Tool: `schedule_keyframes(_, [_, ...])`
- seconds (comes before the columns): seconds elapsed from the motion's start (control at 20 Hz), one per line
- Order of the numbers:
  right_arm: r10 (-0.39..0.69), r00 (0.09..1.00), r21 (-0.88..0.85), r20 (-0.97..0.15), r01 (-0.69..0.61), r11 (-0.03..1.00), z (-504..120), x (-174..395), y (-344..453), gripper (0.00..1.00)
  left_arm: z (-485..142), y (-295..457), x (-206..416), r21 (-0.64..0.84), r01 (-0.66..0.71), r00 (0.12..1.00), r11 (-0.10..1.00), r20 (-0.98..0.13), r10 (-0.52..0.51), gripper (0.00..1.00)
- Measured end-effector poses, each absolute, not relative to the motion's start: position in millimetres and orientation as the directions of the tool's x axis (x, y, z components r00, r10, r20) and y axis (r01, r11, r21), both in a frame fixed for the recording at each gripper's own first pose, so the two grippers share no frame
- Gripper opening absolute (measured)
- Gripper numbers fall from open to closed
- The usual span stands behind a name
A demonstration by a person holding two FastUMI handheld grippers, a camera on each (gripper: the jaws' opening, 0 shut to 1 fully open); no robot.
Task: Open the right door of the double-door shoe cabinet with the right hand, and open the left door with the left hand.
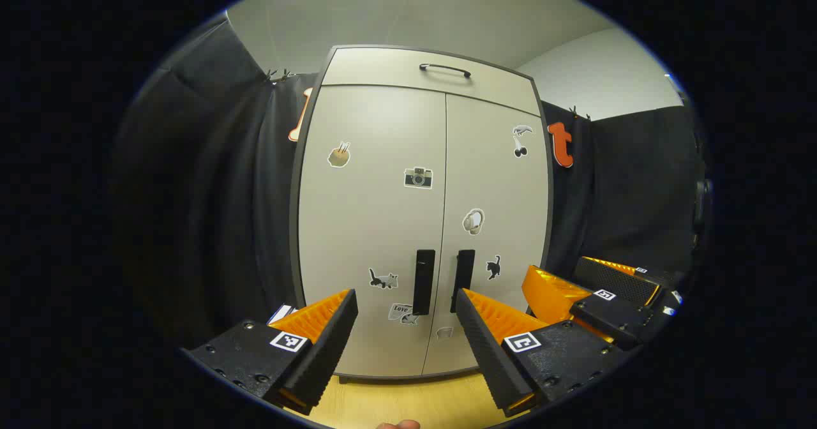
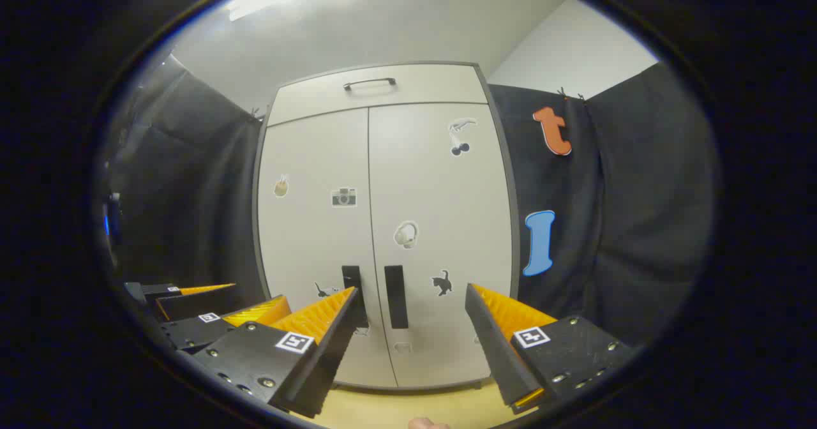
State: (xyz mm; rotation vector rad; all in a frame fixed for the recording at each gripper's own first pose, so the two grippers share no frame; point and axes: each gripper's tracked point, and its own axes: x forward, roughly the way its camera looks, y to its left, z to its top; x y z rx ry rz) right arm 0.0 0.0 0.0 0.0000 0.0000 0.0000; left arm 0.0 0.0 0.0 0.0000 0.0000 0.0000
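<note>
Shoe cabinet point(image 2: 383, 225), both doors closed; right tongs point(image 2: 408, 304) and left tongs point(image 1: 405, 304) spread, short of the handles, apparently lined up for pulling.

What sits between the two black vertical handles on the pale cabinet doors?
Only the thin seam where the closed doors meet lies between the left black handle and the right black handle, seen in the right gripper view.

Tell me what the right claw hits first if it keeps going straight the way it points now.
Most likely the shoe cabinet's right door, near its dark vertical handle. The right claw is open and aimed at that lower middle area, nothing visible between. Depth is unclear, so the exact contact spot is a guess.
</note>
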Motion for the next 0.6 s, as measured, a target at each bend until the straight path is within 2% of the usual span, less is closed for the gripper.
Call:
schedule_keyframes(0.15, [-0.007, 1.000, -0.015, 0.015, 0.007, 1.000, 0, 2, 0, 0.98, -3, 3, 1, -0.018, -0.007, 1.000, 1.000, -0.001, 0.007, 0.96])
schedule_keyframes(0.2, [-0.006, 1.000, -0.023, 0.019, 0.007, 1.000, -1, 2, 1, 0.93, -4, 5, 2, -0.025, -0.012, 1.000, 1.000, -0.003, 0.011, 0.96])
schedule_keyframes(0.35, [-0.007, 0.999, -0.041, 0.031, 0.008, 0.999, -2, 4, 4, 0.93, -5, 14, 4, -0.028, -0.032, 0.999, 0.999, -0.006, 0.032, 0.96])
schedule_keyframes(0.4, [-0.007, 0.999, -0.039, 0.032, 0.009, 0.999, -3, 6, 6, 0.98, -6, 18, 5, -0.025, -0.040, 0.999, 0.999, -0.006, 0.040, 0.96])
schedule_keyframes(0.45, [-0.008, 0.999, -0.034, 0.032, 0.009, 0.999, -3, 7, 6, 0.93, -6, 21, 6, -0.027, -0.048, 0.999, 0.999, -0.005, 0.047, 0.96])
schedule_keyframes(0.55, [-0.007, 1.000, -0.030, 0.023, 0.008, 1.000, -5, 14, 8, 1.00, -6, 27, 10, -0.037, -0.060, 0.998, 0.997, -0.005, 0.060, 0.96])
schedule_keyframes(0.6, [-0.008, 1.000, -0.031, 0.017, 0.008, 0.999, -8, 18, 9, 0.98, -7, 31, 12, -0.043, -0.066, 0.998, 0.997, -0.006, 0.066, 0.96])
